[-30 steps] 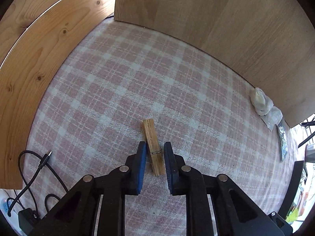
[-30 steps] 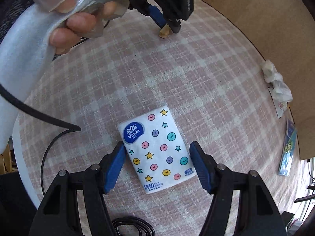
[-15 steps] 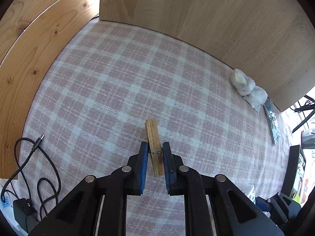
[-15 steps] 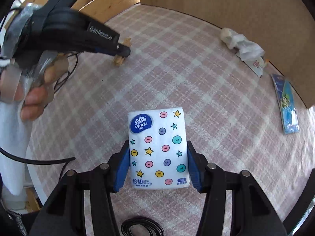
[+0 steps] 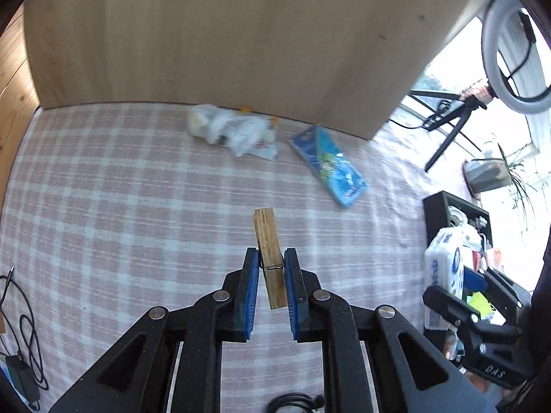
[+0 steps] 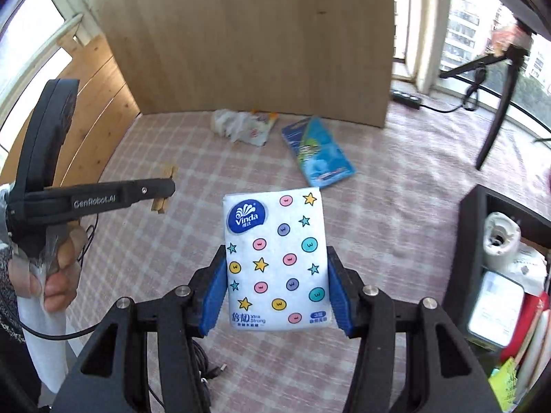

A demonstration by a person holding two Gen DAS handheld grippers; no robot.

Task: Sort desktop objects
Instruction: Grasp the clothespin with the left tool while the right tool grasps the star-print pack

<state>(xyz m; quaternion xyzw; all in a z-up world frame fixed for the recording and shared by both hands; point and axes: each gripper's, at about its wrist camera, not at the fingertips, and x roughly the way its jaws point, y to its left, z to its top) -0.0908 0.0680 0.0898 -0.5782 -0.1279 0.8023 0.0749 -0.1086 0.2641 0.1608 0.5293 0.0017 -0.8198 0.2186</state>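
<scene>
a table covered by a pink and white checked cloth (image 5: 137,206) is seen from two handheld grippers. the left gripper (image 5: 271,268) is clamped on a wooden clothespin (image 5: 269,251), which is pinched at its metal spring between blue pads (image 5: 253,275) and juts forward past the fingertips, raised above the cloth. the right gripper (image 6: 277,275) is clamped on a vinda tissue pack (image 6: 275,258), white with coloured dots and stars, which is held by its two long sides and lifted off the cloth.

ahead of both grippers, a tall light wooden board (image 5: 206,34) is stood along the far edge of the table, and pine panelling (image 6: 93,103) is seen to the left. just in front of the board, crumpled plastic wrappers (image 5: 230,129) are lain beside a blue snack packet (image 5: 327,165), the two close together and well beyond the clothespin. black cables (image 5: 24,327) are trailed over the cloth's edge to the left of the left gripper. to the right of the right gripper, a black storage box (image 6: 471,241) crowded with small items is placed at the table's side. beyond it, a tripod (image 6: 496,103) and bright windows are visible, and a ring light (image 5: 516,34) is seen in the left gripper's view.
</scene>
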